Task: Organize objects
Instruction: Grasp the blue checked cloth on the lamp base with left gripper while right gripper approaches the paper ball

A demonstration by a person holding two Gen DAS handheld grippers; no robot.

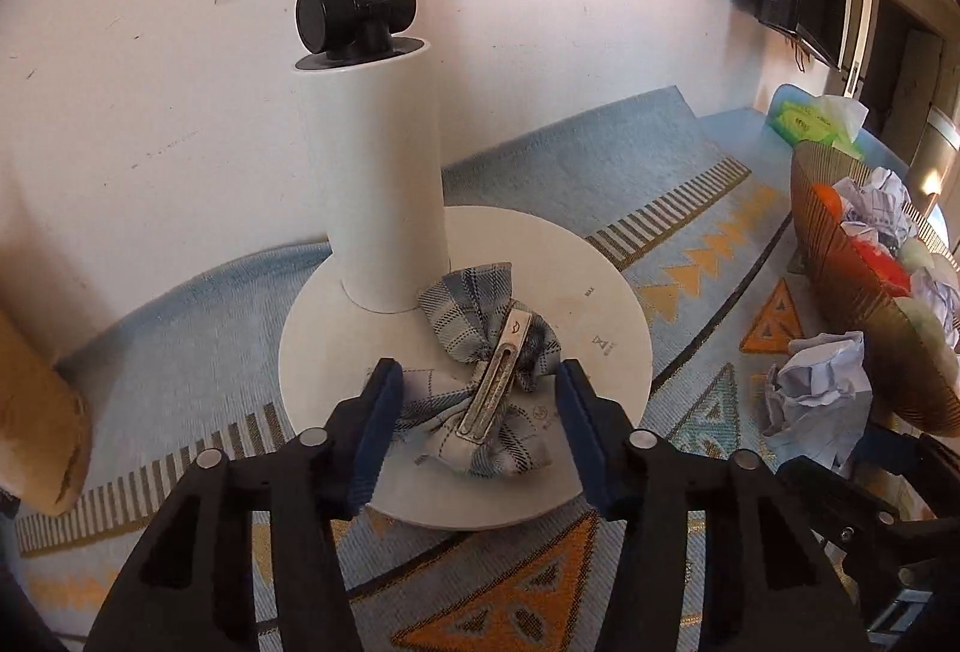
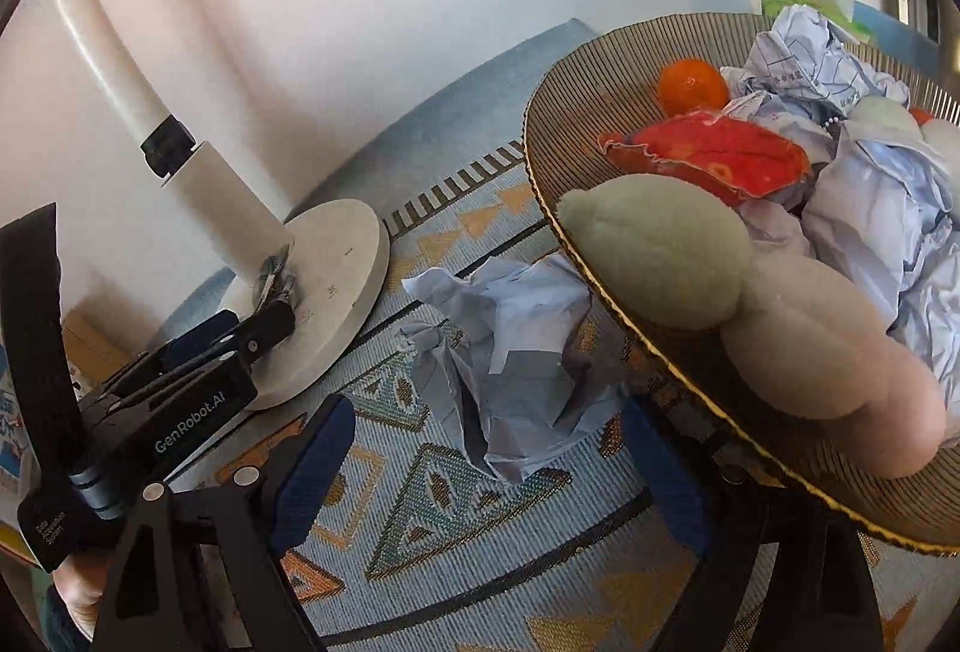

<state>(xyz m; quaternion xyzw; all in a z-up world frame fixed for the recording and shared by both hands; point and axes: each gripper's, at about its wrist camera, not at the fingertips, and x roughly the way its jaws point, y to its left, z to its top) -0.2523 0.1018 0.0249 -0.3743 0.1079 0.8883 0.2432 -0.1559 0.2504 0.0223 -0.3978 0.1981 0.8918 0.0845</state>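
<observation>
A blue-grey plaid fabric bow with a metal hair clip point(image 1: 486, 388) lies on the round white base point(image 1: 336, 346) of a white lamp post. My left gripper point(image 1: 477, 412) is open, its blue pads on either side of the bow, just above the base; it also shows in the right wrist view point(image 2: 264, 328). My right gripper point(image 2: 486, 448) is open around a crumpled light-blue paper point(image 2: 516, 352) lying on the patterned rug. The same paper shows in the left wrist view point(image 1: 822, 394).
A ribbed brown basket point(image 2: 576, 70) stands at the right, holding an orange point(image 2: 690, 88), a red pouch, crumpled papers and plush pieces that hang over its rim. A white wall is behind. A green tissue pack point(image 1: 810, 121) lies beyond the basket.
</observation>
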